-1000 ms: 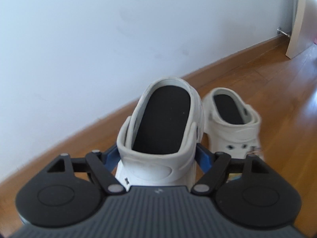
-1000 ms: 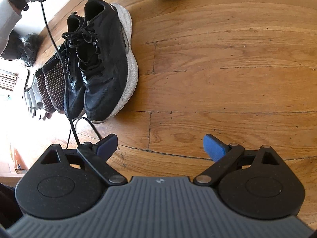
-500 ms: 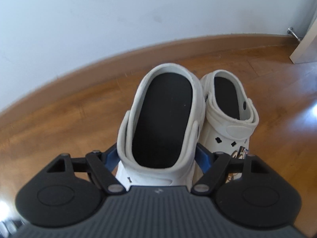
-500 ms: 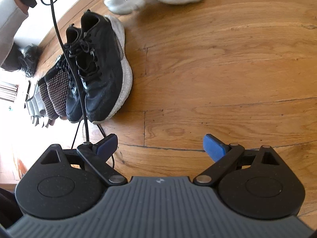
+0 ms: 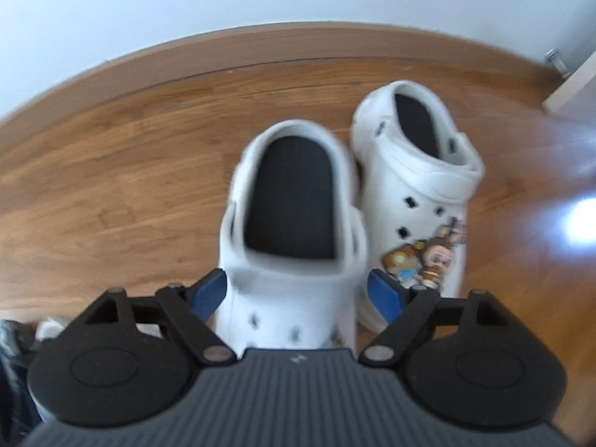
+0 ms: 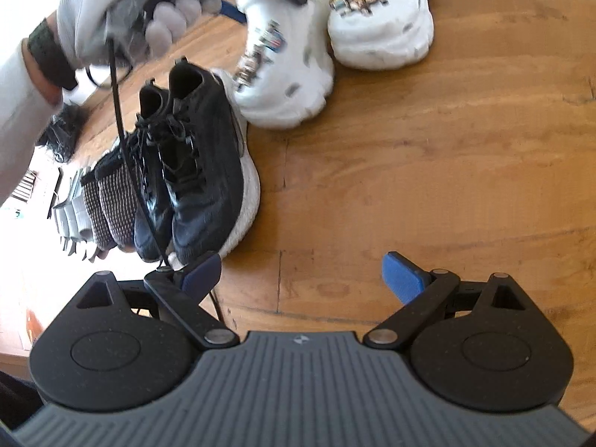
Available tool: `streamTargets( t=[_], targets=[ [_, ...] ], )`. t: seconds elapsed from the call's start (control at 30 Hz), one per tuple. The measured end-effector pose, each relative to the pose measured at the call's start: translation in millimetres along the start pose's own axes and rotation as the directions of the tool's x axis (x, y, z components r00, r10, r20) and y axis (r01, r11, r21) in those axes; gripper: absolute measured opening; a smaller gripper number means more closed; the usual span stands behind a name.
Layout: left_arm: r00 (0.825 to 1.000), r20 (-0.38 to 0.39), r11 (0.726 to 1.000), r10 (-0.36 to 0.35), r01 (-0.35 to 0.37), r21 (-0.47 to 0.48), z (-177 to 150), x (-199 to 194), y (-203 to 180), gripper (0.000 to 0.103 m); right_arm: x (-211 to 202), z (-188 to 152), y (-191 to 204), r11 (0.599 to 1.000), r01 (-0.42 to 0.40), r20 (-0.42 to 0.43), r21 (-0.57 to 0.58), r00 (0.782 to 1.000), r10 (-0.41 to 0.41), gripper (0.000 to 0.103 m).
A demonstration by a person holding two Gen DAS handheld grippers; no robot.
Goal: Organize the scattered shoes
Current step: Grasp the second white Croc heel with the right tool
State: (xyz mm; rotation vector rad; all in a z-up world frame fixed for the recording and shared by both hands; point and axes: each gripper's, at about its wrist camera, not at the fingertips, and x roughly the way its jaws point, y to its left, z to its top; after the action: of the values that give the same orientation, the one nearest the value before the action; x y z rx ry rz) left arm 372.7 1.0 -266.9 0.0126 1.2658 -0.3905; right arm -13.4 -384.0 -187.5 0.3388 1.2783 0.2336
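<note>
A white clog point(image 5: 294, 283) with a black insole sits between the blue pads of my left gripper point(image 5: 296, 294). The jaws are opening and a thin gap shows at each pad. It stands on the wooden floor close beside its mate, a white clog with charms point(image 5: 421, 186), heels toward the wall. The right wrist view shows both clogs from the toe side: the near clog point(image 6: 287, 70) and the charm clog point(image 6: 383, 26), with a gloved hand point(image 6: 111, 11) above them. My right gripper point(image 6: 301, 275) hangs open over bare floor, nothing between its fingers.
A pair of black sneakers point(image 6: 208, 171) stands in a row left of the clogs, then dark knit shoes point(image 6: 111, 201) and grey shoes point(image 6: 70, 216). A black cable point(image 6: 119, 119) hangs across them. The skirting board point(image 5: 223, 59) and a door corner point(image 5: 573, 85) border the floor.
The left gripper tilted downward and brought the clog down beside its mate, and its pads have come off the clog's sides. In the right wrist view the clogs and gloved hand came into view.
</note>
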Motion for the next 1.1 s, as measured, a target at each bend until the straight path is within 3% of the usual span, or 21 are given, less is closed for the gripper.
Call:
streamTargets(
  t=[0.1, 0.33, 0.5, 0.6, 0.9, 1.1],
  targets=[
    [0.999, 0.032, 0.999, -0.034, 0.035, -0.028, -8, -21, 14, 0.085, -1, 11, 7, 0.999, 0.025, 0.058, -0.034, 0.998, -0.023, 0.095],
    [0.981, 0.176, 0.987, -0.084, 0.106, -0.12, -54, -120, 72, 0.093, 7, 43, 41, 0.999, 0.034, 0.212, -0.027, 0.977, -0.027, 0.1],
    [0.97, 0.232, 0.964, -0.066, 0.122, -0.236, -90, -180, 110, 0.096, 44, 102, 68, 0.995, 0.046, 0.293, -0.085, 0.956, -0.019, 0.1],
    [0.969, 0.245, 0.963, 0.014, 0.053, -0.266, -107, -204, 131, 0.097, 68, 130, 71, 0.997, 0.069, 0.319, -0.046, 0.946, -0.051, 0.1],
    [0.953, 0.287, 0.971, 0.098, -0.029, -0.236, -140, -255, 154, 0.097, 126, 173, 73, 0.987, 0.161, 0.333, 0.012, 0.93, -0.156, 0.102],
    [0.949, 0.272, 0.967, 0.159, -0.094, -0.238, -166, -254, 172, 0.098, 156, 195, 79, 0.962, 0.269, 0.319, 0.038, 0.909, -0.267, 0.102]
  ],
)
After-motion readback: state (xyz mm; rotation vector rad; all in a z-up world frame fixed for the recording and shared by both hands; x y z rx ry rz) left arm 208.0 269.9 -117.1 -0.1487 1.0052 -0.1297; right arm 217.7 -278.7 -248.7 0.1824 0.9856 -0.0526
